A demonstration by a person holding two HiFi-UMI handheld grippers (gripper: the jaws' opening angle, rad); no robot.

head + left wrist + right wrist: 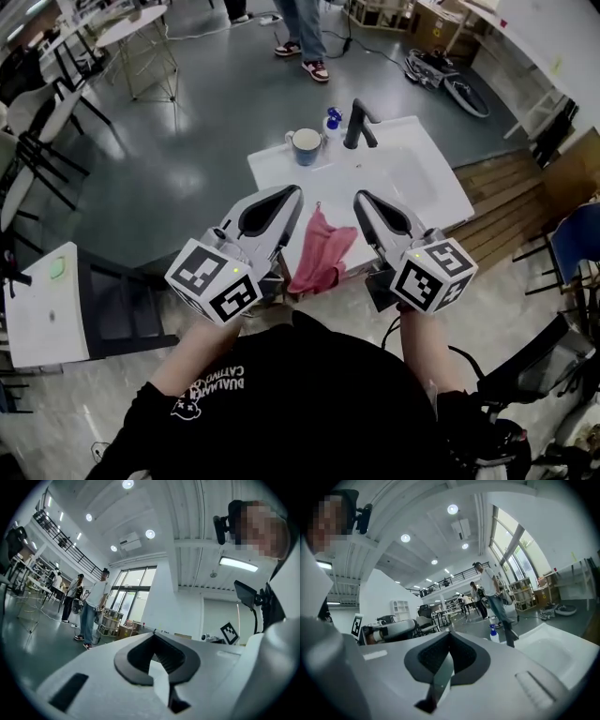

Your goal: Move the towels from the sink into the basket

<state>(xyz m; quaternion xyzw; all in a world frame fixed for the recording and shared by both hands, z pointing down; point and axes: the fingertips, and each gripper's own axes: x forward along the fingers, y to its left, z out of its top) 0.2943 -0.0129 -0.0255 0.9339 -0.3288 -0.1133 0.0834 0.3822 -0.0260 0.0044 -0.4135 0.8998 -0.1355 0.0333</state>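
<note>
At the front edge of the white sink [427, 192], a pink towel [321, 253] hangs draped over the rim, partly down the front, between the two grippers. On the back rim a blue mug [306, 146] stands just beside a blue spray bottle [332, 122] and the black faucet [358, 122]. Both grippers are level, close to the person's chest: the left gripper [293, 192] has its jaws together on nothing, and the right gripper [360, 196] is likewise closed and empty. Around the sink lies grey floor, with tables and chairs [56, 103] at left, wooden decking [511, 202] at right, and a person [302, 37] standing beyond.
</note>
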